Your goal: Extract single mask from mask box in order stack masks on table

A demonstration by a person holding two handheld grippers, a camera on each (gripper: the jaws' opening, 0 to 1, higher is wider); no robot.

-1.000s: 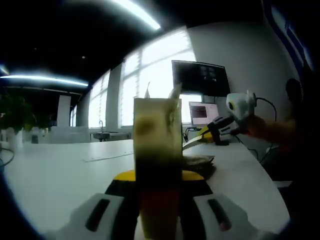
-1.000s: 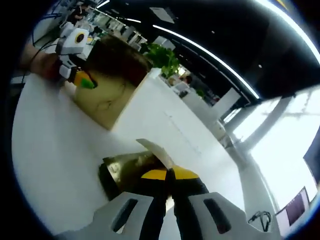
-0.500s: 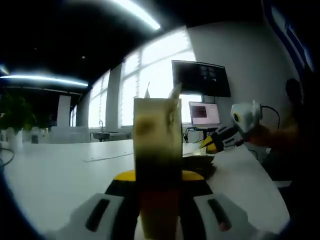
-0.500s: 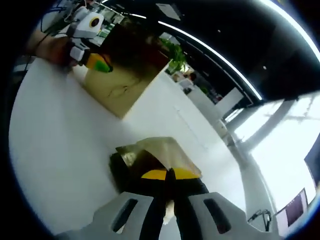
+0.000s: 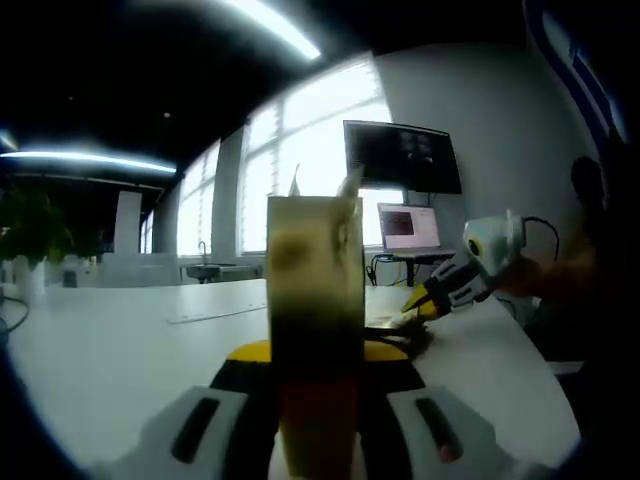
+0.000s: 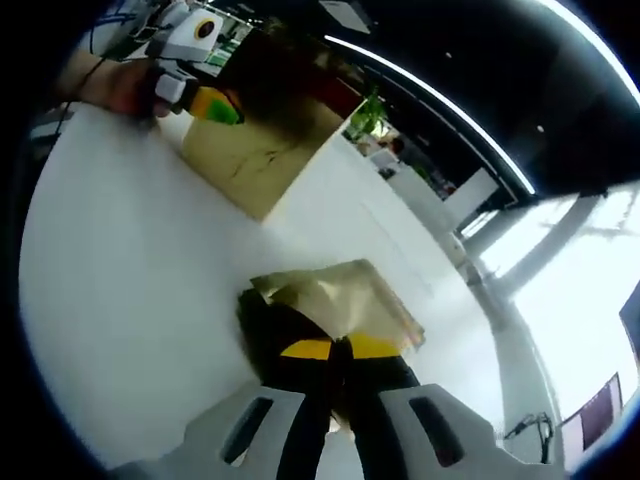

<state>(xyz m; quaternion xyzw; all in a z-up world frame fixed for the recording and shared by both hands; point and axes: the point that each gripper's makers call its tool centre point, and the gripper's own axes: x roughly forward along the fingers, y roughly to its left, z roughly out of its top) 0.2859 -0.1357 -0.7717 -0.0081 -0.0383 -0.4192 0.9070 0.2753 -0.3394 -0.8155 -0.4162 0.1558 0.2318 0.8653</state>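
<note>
A tan mask box (image 5: pixel 314 300) stands upright on the white table (image 5: pixel 120 350), and my left gripper (image 5: pixel 315 365) is shut on its near end. The right gripper view has the same box (image 6: pixel 262 150) at the upper left, with the left gripper (image 6: pixel 205 100) and a hand at its side. My right gripper (image 6: pixel 338 362) is shut on the edge of a gold-wrapped mask (image 6: pixel 335 295). That mask lies flat on a small dark pile of masks (image 6: pixel 265 320) on the table. From the left gripper view, the right gripper (image 5: pixel 435 297) tilts down over the pile (image 5: pixel 395 335).
A monitor (image 5: pixel 402 157) and a laptop (image 5: pixel 407 228) stand at the table's far right, with bright windows behind. A person's sleeve (image 5: pixel 550 275) comes in from the right. Potted plants (image 6: pixel 365 118) sit beyond the box. Bare tabletop (image 6: pixel 120 260) spreads left of the pile.
My right gripper has swung right and lowered the gold mask from tilted up to flat on the pile. The box and my left gripper have stayed still.
</note>
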